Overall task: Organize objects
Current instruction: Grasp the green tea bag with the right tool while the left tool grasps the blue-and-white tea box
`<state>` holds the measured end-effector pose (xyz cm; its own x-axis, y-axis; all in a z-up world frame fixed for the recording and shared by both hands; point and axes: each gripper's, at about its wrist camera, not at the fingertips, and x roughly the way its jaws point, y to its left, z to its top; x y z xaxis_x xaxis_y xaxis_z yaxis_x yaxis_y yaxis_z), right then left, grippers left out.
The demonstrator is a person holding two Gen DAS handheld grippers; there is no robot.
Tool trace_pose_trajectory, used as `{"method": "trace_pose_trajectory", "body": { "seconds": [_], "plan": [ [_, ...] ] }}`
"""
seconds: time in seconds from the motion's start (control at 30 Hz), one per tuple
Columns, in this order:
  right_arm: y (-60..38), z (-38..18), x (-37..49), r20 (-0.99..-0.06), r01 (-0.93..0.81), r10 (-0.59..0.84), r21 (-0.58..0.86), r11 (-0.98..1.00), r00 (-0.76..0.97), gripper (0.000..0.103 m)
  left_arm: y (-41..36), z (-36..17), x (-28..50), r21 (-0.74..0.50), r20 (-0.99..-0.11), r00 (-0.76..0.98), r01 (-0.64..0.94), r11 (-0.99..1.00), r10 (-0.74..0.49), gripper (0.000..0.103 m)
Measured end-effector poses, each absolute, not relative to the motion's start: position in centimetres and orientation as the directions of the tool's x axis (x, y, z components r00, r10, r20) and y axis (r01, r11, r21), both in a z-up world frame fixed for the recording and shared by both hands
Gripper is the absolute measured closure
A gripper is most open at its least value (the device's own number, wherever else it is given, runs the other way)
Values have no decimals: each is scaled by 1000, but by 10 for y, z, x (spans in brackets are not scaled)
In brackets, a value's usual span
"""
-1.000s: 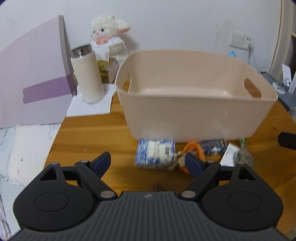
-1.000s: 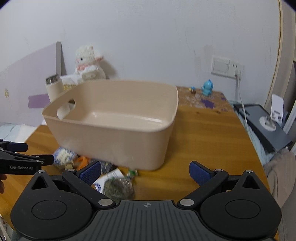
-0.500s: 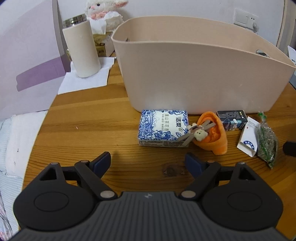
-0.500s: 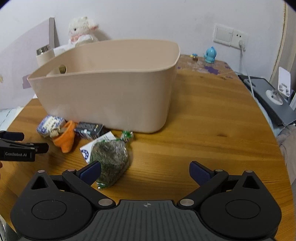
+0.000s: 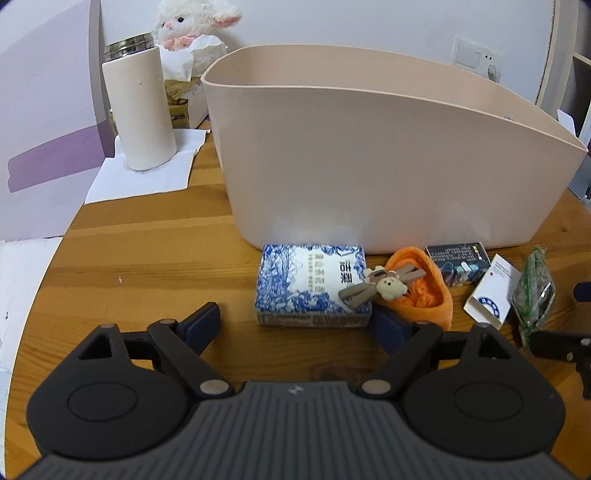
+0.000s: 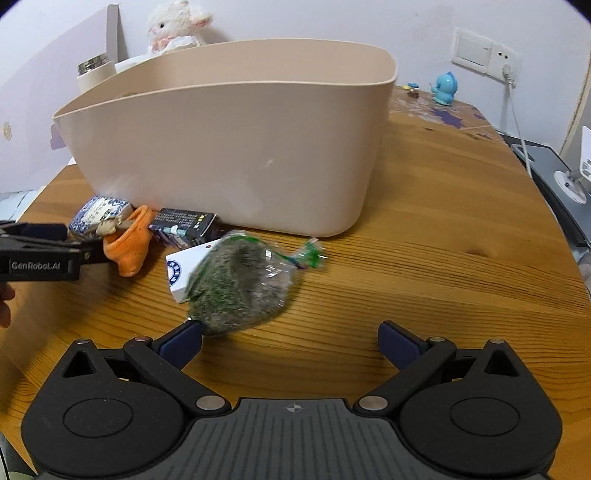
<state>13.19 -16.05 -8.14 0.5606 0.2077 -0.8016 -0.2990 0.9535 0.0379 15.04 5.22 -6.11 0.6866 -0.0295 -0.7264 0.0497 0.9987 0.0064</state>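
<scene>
a big tan tub [image 5: 388, 158] stands on the wooden table [image 6: 443, 229]. in front of it a row of small things lies on the wood.

the left claw [image 5: 301, 323] is low over the table with its two fingers spread wide and nothing between them. a blue and white box [image 5: 314, 286] lies flat just past the fingertips, near the tub wall. its right end touches an orange pouch [image 5: 421, 288]. a little bear clip [image 5: 384, 286] lies across the box and the pouch. next to the pouch is a dark box [image 5: 460, 264], right by the tub. then comes a white box [image 5: 493, 291], and a clear bag of green bits [image 5: 533, 295] leans on it.

the right claw [image 6: 290, 341] is spread wide too and holds nothing. the bag of green bits [image 6: 240, 286] lies just past its left finger, partly on top of the white box [image 6: 184, 269]. you cannot tell if the finger touches the bag. the bag looks a bit blurry.

behind the tub, to the left, a white cup with a metal lid [image 5: 138, 110] stands on a sheet of paper [image 5: 147, 177]. a fluffy toy lamb [image 5: 195, 33] sits by the wall. a small blue toy [image 6: 445, 88] stands on the far side of the table, under a wall plug [image 6: 487, 51].
</scene>
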Motion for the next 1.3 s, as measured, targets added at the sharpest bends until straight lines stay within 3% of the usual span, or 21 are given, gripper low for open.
{"method": "trace_pose_trajectory", "body": {
  "seconds": [0.07, 0.4, 0.6, 0.73, 1.3],
  "plan": [
    [-159, -82, 134, -803, -307, 214, 41, 951, 557, 0, 53, -63, 154, 9, -724, 689, 44, 999, -24, 9],
    [-160, -83, 145, -788, -305, 229, 55, 951, 571, 0, 56, -64, 162, 9, -701, 713, 19, 1000, -7, 9],
    [-159, -84, 140, -770, -308, 234, 51, 950, 593, 5, 55, -63, 157, 7, -685, 728, 53, 999, -33, 20],
    [-158, -84, 134, -756, -308, 227, 35, 951, 614, 6, 53, -59, 152, 3, -679, 732, 73, 997, -51, 37],
    [-161, -71, 111, -731, -310, 244, 47, 950, 638, 9, 58, -45, 122, 29, -669, 743, 45, 999, -14, 38]
  ]
}}
